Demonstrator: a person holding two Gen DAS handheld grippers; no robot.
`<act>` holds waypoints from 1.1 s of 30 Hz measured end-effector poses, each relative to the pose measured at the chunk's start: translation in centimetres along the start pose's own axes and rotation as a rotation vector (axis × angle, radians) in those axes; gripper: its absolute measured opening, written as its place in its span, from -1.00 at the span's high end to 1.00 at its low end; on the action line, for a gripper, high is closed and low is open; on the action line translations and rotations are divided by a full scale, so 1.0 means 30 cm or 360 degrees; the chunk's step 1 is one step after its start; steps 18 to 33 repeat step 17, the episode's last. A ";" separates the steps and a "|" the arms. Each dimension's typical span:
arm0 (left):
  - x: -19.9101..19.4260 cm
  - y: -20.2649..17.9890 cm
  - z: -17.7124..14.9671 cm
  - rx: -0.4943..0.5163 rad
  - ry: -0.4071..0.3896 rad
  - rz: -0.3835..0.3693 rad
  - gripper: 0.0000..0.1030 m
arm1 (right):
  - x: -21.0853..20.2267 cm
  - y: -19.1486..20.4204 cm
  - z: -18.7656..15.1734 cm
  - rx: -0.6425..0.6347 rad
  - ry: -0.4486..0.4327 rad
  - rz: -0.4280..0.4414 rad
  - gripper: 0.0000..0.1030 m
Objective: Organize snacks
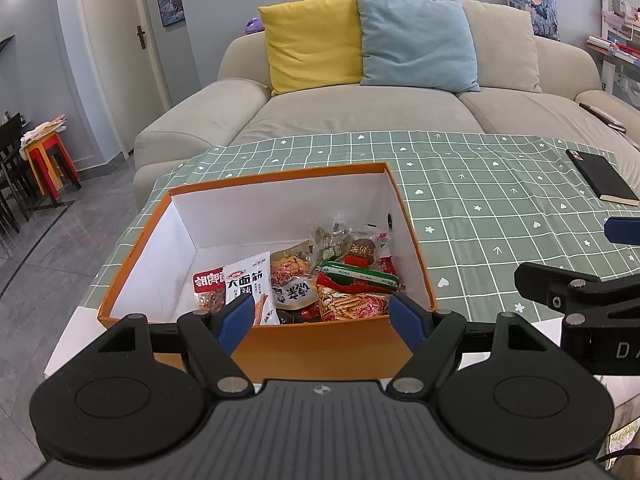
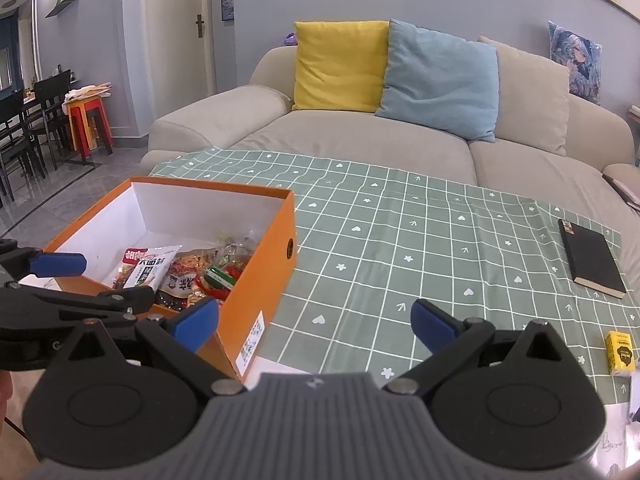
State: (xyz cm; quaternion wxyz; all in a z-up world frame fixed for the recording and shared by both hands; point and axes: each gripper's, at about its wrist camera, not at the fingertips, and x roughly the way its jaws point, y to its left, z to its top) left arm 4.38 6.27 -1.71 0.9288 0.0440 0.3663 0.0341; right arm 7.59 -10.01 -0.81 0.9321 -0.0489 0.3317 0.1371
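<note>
An orange box (image 1: pixel 276 346) with white inner walls sits on the green checked tablecloth (image 1: pixel 480 208). Several snack packets (image 1: pixel 304 280) lie piled in its near half. My left gripper (image 1: pixel 326 318) hovers open just in front of the box's near wall, nothing between its blue pads. In the right wrist view the same box (image 2: pixel 256 280) is at the left with the snack packets (image 2: pixel 184 272) inside. My right gripper (image 2: pixel 316 320) stands open over the cloth beside the box's right wall, holding nothing. The left gripper's fingers (image 2: pixel 60 264) show at the left edge.
A black notebook (image 2: pixel 592 264) lies on the cloth at the right. A small yellow carton (image 2: pixel 620 354) stands near the front right edge. A beige sofa (image 1: pixel 360 116) with yellow and blue cushions runs behind the table. Chairs and coloured stools (image 1: pixel 48 164) stand at far left.
</note>
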 end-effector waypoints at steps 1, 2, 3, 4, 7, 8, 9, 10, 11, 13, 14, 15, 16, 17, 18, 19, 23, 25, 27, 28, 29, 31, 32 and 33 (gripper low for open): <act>0.000 0.000 0.000 0.0000 0.0000 0.0000 -0.74 | 0.000 -0.001 0.000 0.0001 0.0001 0.0003 -0.92; 0.000 0.000 0.000 0.0000 0.0001 0.0001 -0.74 | -0.001 -0.001 0.001 0.0003 0.0003 0.0006 -0.92; 0.000 0.000 0.000 -0.0001 0.0001 0.0001 -0.74 | -0.001 -0.002 0.001 0.0005 0.0005 0.0011 -0.92; 0.001 0.000 0.001 -0.0002 0.0002 -0.0001 -0.74 | 0.000 -0.002 0.001 0.0006 0.0006 0.0014 -0.92; 0.001 0.002 0.001 -0.0001 0.0001 0.0002 -0.74 | 0.002 -0.003 0.001 0.0002 0.0011 0.0020 -0.92; 0.001 0.003 0.001 -0.0002 0.0002 0.0003 -0.74 | 0.003 -0.003 0.001 0.0000 0.0013 0.0022 -0.92; 0.002 0.004 -0.001 -0.0005 0.0003 0.0004 -0.74 | 0.003 -0.003 0.001 0.0000 0.0013 0.0024 -0.92; 0.003 0.006 -0.002 -0.0008 0.0005 0.0003 -0.74 | 0.003 -0.003 0.001 0.0000 0.0013 0.0025 -0.92; 0.003 0.007 -0.004 -0.0010 0.0005 0.0002 -0.74 | 0.004 -0.003 0.000 0.0000 0.0014 0.0026 -0.92; 0.002 0.011 -0.005 -0.0013 0.0001 0.0004 -0.74 | 0.004 -0.004 0.001 0.0000 0.0014 0.0027 -0.92; 0.001 0.012 -0.005 -0.0014 -0.0002 0.0004 -0.74 | 0.005 -0.004 0.000 0.0001 0.0015 0.0030 -0.92; 0.000 0.013 -0.005 -0.0015 -0.0004 0.0003 -0.74 | 0.005 -0.004 -0.001 0.0002 0.0016 0.0030 -0.92; -0.001 0.014 -0.005 -0.0018 -0.0006 0.0001 -0.74 | 0.005 -0.004 -0.002 0.0002 0.0017 0.0029 -0.92; 0.000 0.014 -0.003 -0.0016 -0.0005 -0.0002 -0.74 | 0.006 -0.003 -0.002 0.0001 0.0017 0.0030 -0.92; 0.000 0.014 -0.003 -0.0016 -0.0005 -0.0002 -0.74 | 0.006 -0.003 -0.002 0.0001 0.0017 0.0030 -0.92; 0.000 0.014 -0.003 -0.0016 -0.0005 -0.0002 -0.74 | 0.006 -0.003 -0.002 0.0001 0.0017 0.0030 -0.92; 0.000 0.014 -0.003 -0.0016 -0.0005 -0.0002 -0.74 | 0.006 -0.003 -0.002 0.0001 0.0017 0.0030 -0.92; 0.000 0.014 -0.003 -0.0016 -0.0005 -0.0002 -0.74 | 0.006 -0.003 -0.002 0.0001 0.0017 0.0030 -0.92; 0.000 0.014 -0.003 -0.0016 -0.0005 -0.0002 -0.74 | 0.006 -0.003 -0.002 0.0001 0.0017 0.0030 -0.92; 0.000 0.014 -0.003 -0.0016 -0.0005 -0.0002 -0.74 | 0.006 -0.003 -0.002 0.0001 0.0017 0.0030 -0.92; 0.000 0.014 -0.003 -0.0016 -0.0005 -0.0002 -0.74 | 0.006 -0.003 -0.002 0.0001 0.0017 0.0030 -0.92; 0.000 0.014 -0.003 -0.0016 -0.0005 -0.0002 -0.74 | 0.006 -0.003 -0.002 0.0001 0.0017 0.0030 -0.92; 0.000 0.014 -0.003 -0.0016 -0.0005 -0.0002 -0.74 | 0.006 -0.003 -0.002 0.0001 0.0017 0.0030 -0.92; 0.000 0.014 -0.003 -0.0016 -0.0005 -0.0002 -0.74 | 0.006 -0.003 -0.002 0.0001 0.0017 0.0030 -0.92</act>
